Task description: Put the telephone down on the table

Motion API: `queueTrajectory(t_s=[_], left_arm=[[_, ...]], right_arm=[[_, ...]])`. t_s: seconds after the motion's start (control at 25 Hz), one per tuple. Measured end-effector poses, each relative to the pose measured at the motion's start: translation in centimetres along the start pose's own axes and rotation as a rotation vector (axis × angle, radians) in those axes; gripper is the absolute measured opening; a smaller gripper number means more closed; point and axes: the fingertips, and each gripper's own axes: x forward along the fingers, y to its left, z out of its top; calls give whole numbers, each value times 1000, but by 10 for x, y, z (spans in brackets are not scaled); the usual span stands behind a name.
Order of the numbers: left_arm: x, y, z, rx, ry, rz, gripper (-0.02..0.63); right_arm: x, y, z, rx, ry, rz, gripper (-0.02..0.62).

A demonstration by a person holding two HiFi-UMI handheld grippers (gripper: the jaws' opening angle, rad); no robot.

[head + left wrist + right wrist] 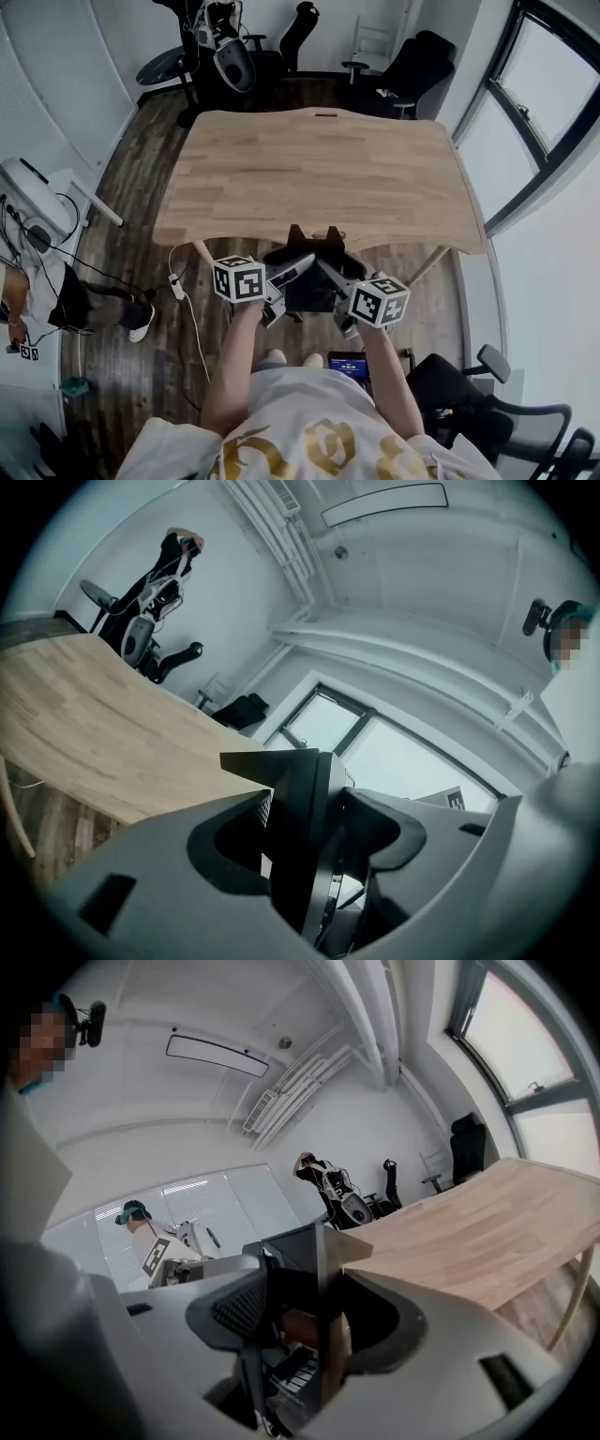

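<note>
telephone (310,292) clamped by left gripper (300,265) and right gripper (328,273) before table (319,169) edge.

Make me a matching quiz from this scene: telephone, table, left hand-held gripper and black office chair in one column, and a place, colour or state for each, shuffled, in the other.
Things:
1. telephone
2. table
3. left hand-held gripper
4. black office chair

Descriptions:
A. light wood
B. beyond the table's far edge
C. held in the air by the table's near edge
D. shut on the telephone's left side

Pairs: 1-C, 2-A, 3-D, 4-B
</note>
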Motion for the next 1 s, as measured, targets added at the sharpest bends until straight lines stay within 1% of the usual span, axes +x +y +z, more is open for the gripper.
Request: queueTrajectory(t_s=[0.24, 0.44, 0.72, 1.0], left_arm=[[13, -7, -6, 0, 5, -2, 229], [23, 2, -2, -9, 6, 1, 229], [44, 37, 15, -24, 1, -1, 229], [88, 90, 52, -34, 30, -31, 229]], right_arm=[[-11, -10, 1, 1, -9, -2, 245], [-3, -22, 5, 2, -1, 3, 245], [30, -50, 15, -3, 26, 0, 245], [80, -99, 42, 18, 29, -39, 245]])
